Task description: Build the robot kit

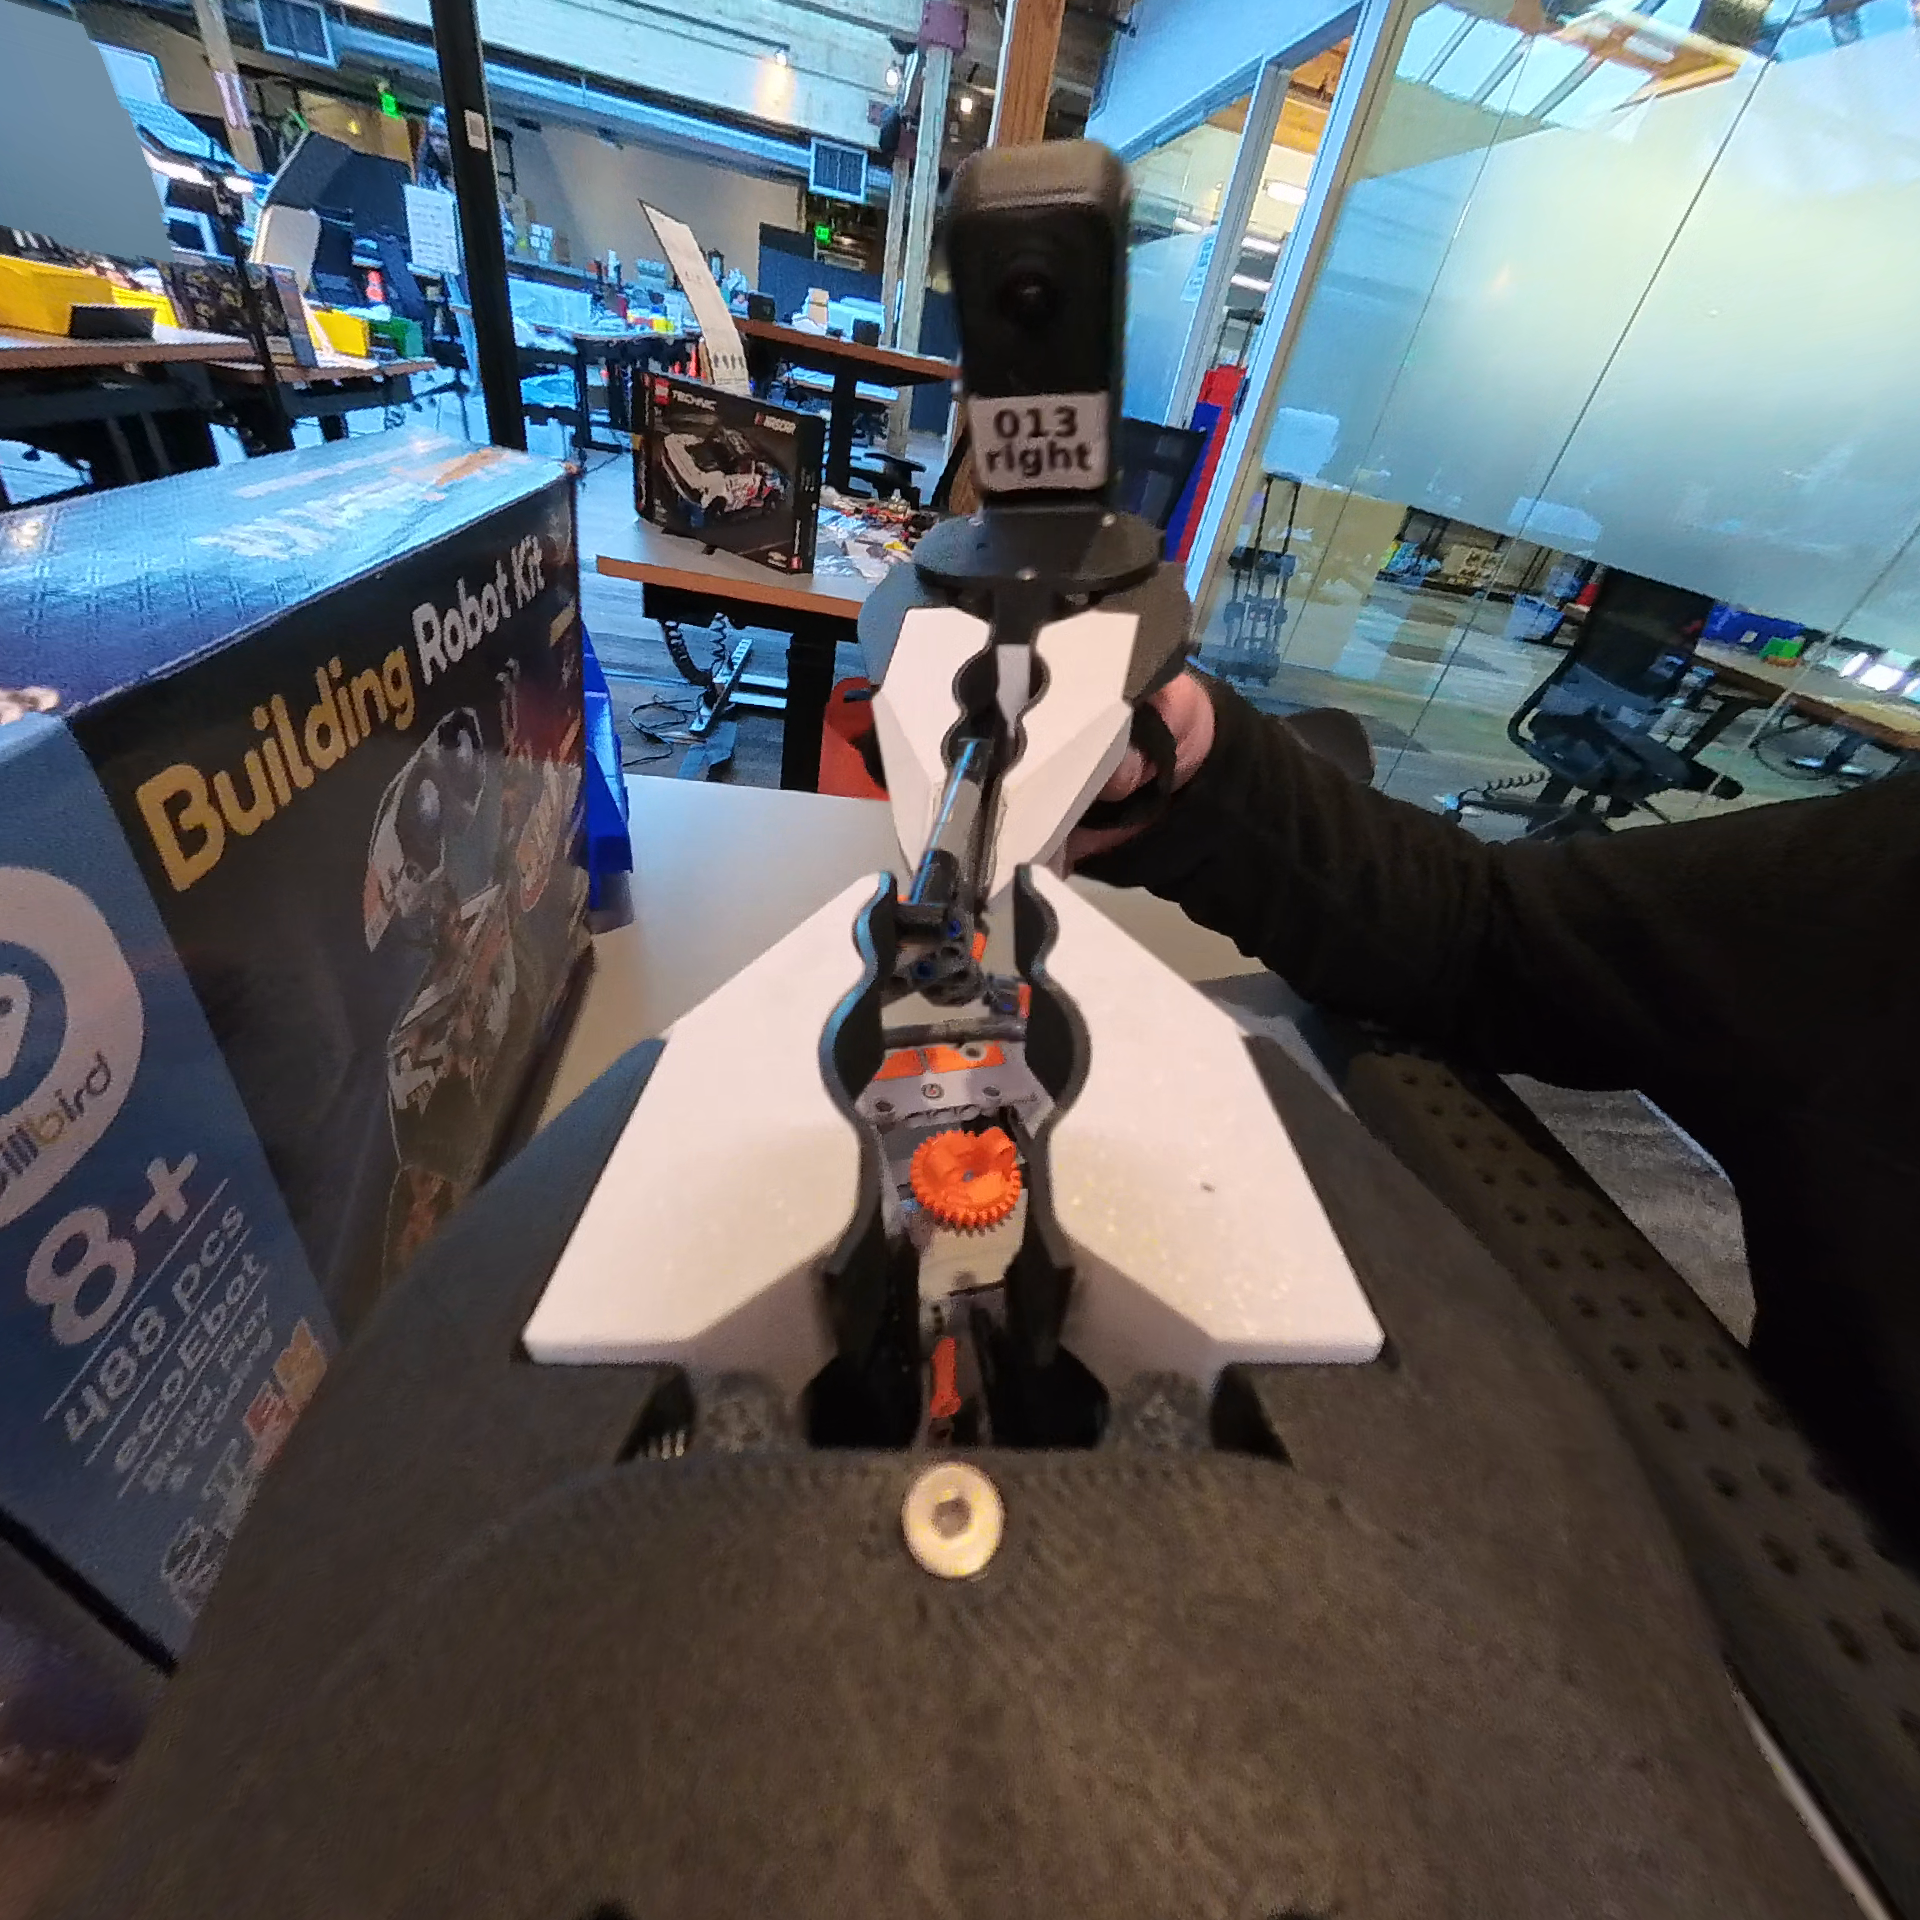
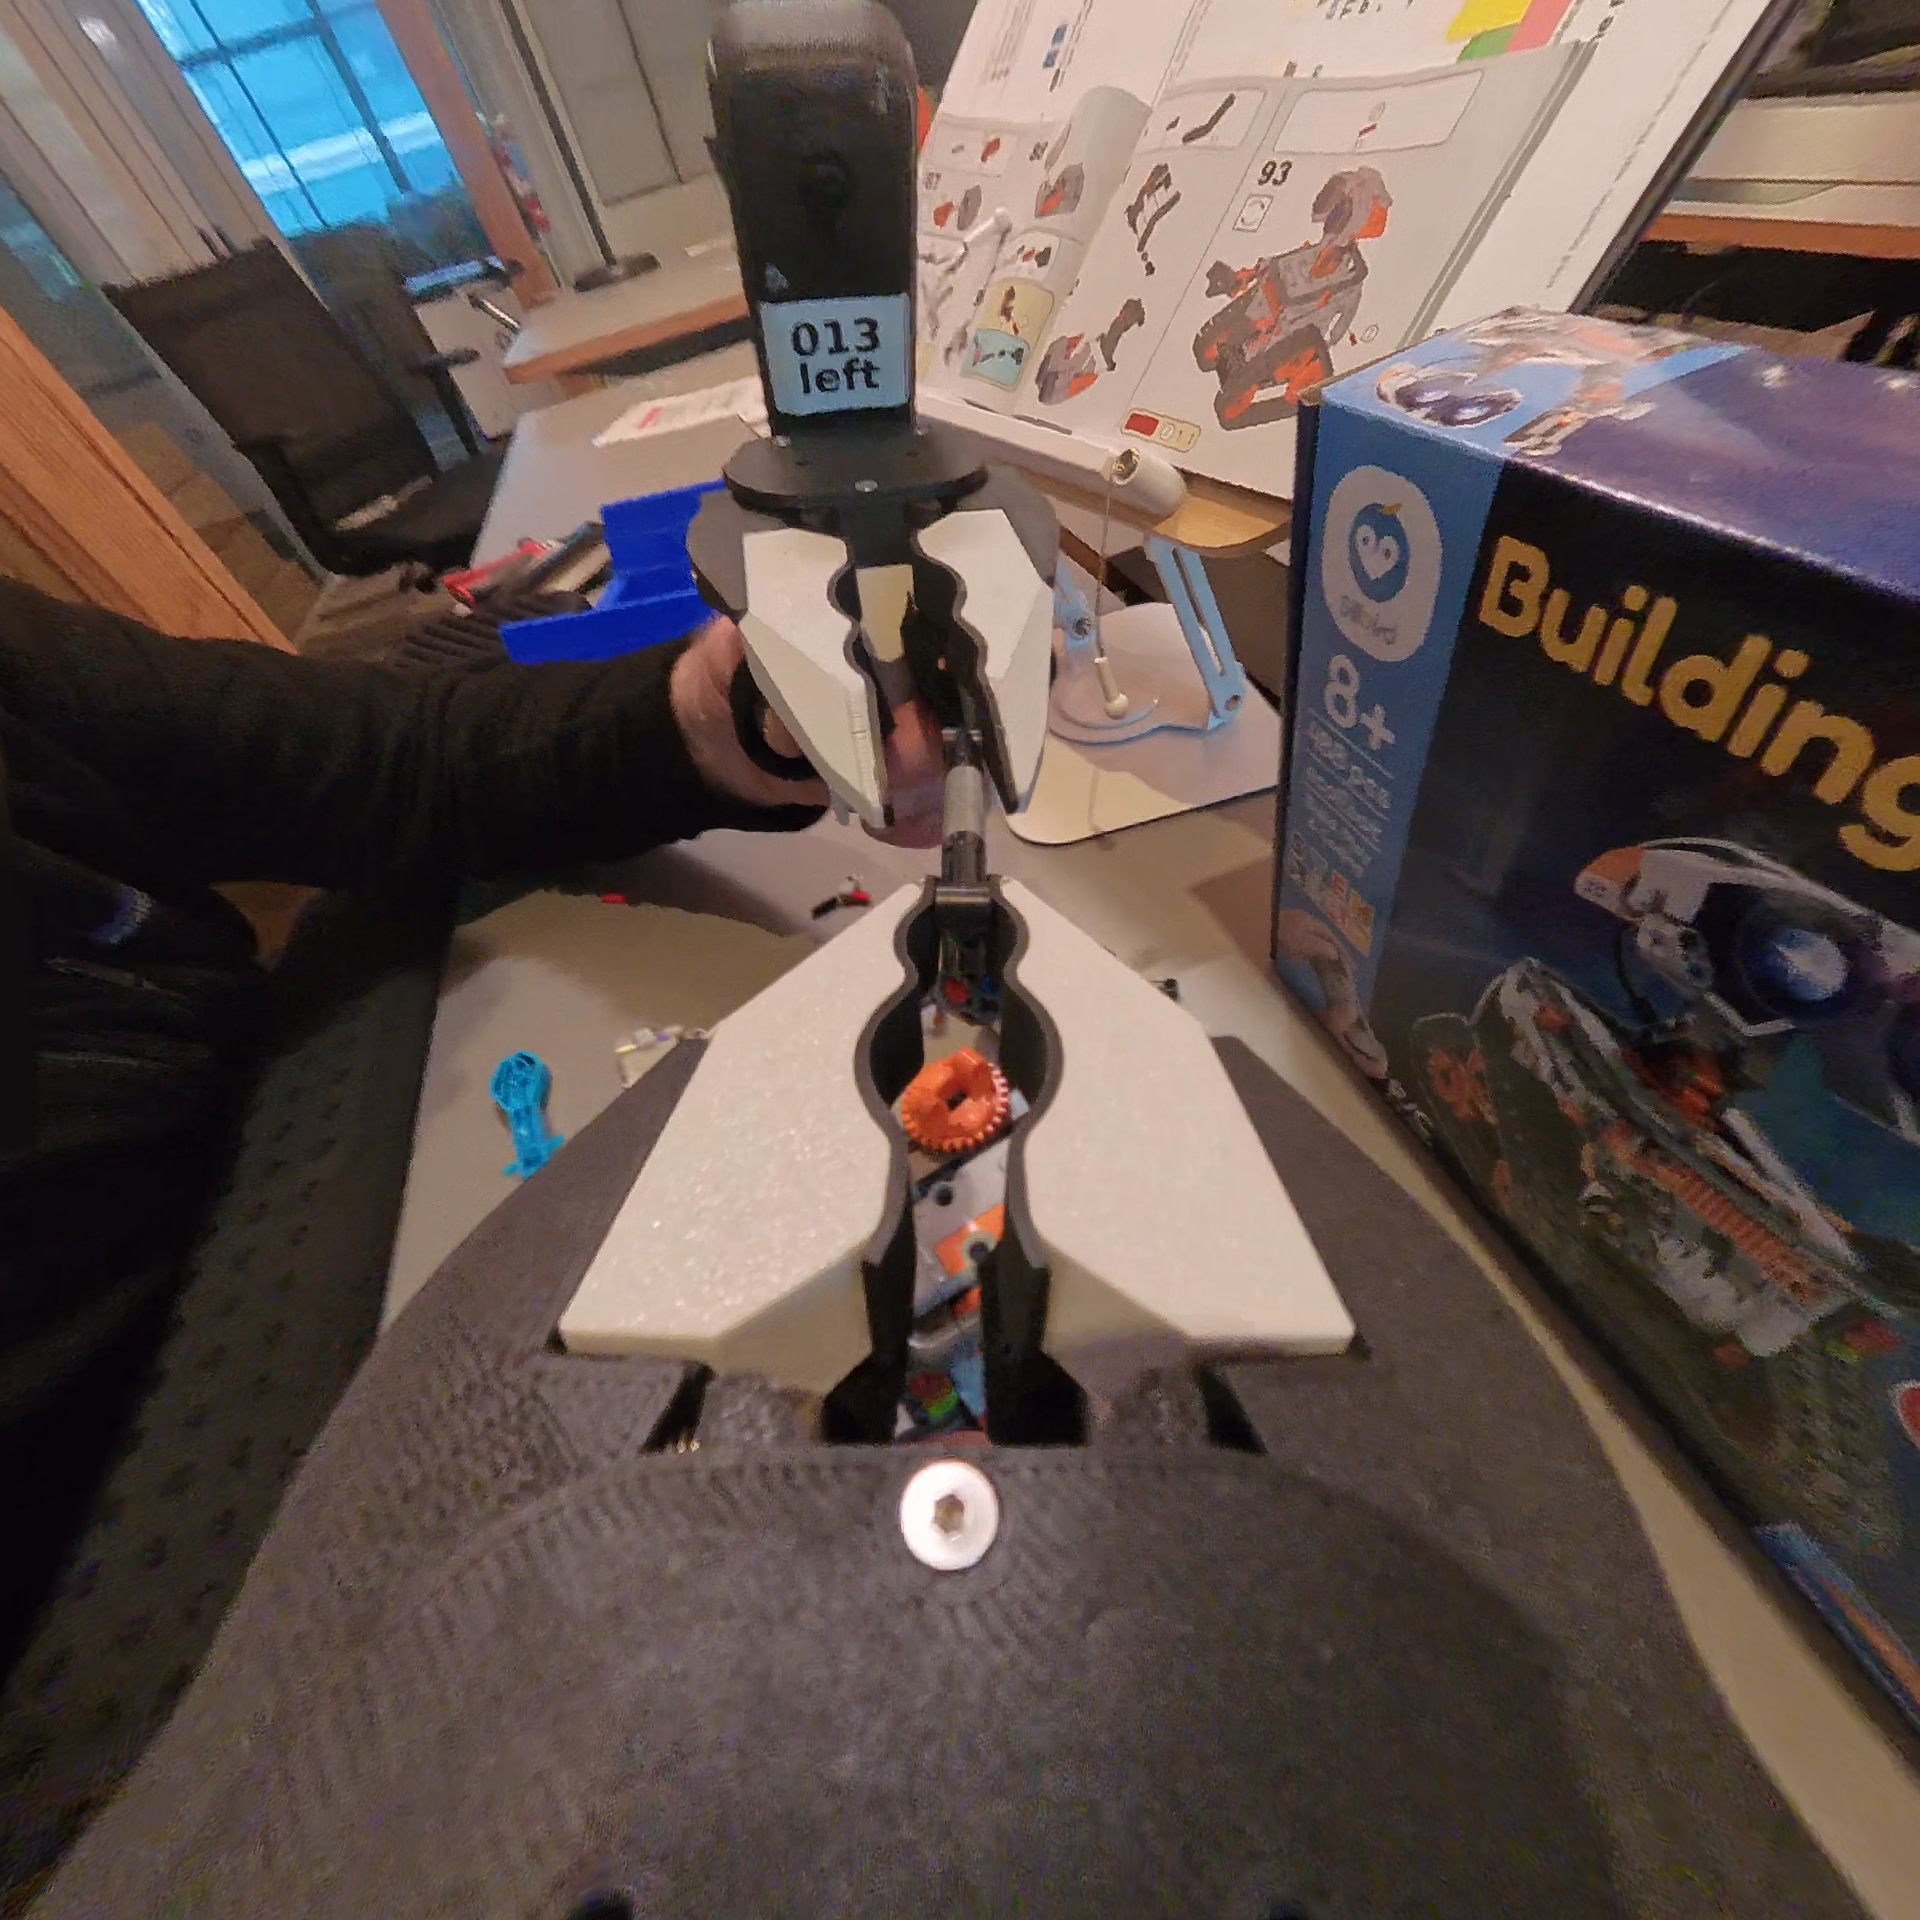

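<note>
Both tools, left tool [image 1: 951,914] and right tool [image 2: 961,904], clamp one brick assembly [image 1: 951,1164] between them.

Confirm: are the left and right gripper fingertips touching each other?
Apart. The right wrist view shows a gap between the right gripper and left gripper, bridged only by the grey rod.

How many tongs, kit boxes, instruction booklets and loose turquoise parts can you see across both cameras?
Tongs: 2, left tongs and right tongs, both closed on the grey rod piece
Kit boxes: 2, robot kit box and car kit box
Instruction booklets: 1, open booklet
Turquoise parts: 1, turquoise part
Total: 6
</note>
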Tool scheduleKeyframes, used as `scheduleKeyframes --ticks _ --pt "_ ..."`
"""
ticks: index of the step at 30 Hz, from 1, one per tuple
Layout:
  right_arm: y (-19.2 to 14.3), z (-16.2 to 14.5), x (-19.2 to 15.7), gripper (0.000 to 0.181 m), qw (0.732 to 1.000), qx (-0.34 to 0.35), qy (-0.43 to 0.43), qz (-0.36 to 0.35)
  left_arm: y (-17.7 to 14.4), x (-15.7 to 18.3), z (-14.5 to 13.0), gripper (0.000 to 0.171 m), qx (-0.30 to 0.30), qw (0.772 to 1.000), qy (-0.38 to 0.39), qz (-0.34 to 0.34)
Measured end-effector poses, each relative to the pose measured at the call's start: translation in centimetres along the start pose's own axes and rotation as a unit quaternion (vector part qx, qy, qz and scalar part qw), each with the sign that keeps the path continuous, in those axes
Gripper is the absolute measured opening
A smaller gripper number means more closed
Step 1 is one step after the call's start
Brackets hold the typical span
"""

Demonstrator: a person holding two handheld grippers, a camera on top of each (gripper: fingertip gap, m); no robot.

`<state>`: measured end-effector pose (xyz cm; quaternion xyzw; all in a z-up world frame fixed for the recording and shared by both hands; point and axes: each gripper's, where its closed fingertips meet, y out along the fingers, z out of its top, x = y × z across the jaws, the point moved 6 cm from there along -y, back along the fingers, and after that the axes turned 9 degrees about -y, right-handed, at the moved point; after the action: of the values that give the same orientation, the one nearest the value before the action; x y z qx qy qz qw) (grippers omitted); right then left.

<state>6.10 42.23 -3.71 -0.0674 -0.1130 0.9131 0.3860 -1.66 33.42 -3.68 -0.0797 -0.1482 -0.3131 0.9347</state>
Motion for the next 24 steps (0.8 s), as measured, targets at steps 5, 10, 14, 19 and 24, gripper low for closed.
scheduleKeyframes --ticks 5,10,14,19,24 --pt "0.8 -0.4 -0.7 0.006 0.998 -0.051 -0.039 -0.019 -0.3 -0.3 -0.4 0.010 -0.015 1.000 0.005 -0.007" --pt "1.3 -1.0 -1.1 0.006 0.994 -0.092 -0.053 -0.021 -0.4 -0.4 -1.3 0.008 -0.047 0.998 0.011 -0.029" --pt "1.7 -1.5 -1.5 0.005 0.990 -0.130 -0.054 -0.019 -0.3 -0.5 -2.0 0.007 -0.069 0.996 0.007 -0.055" --pt "2.0 -2.0 -1.9 0.005 0.984 -0.169 -0.058 -0.024 -0.3 -0.8 -2.9 0.007 -0.084 0.993 -0.013 -0.079" --pt "2.1 -2.0 -2.2 0.005 0.979 -0.192 -0.056 -0.034 -0.2 -0.9 -3.2 0.007 -0.089 0.991 -0.023 -0.095"
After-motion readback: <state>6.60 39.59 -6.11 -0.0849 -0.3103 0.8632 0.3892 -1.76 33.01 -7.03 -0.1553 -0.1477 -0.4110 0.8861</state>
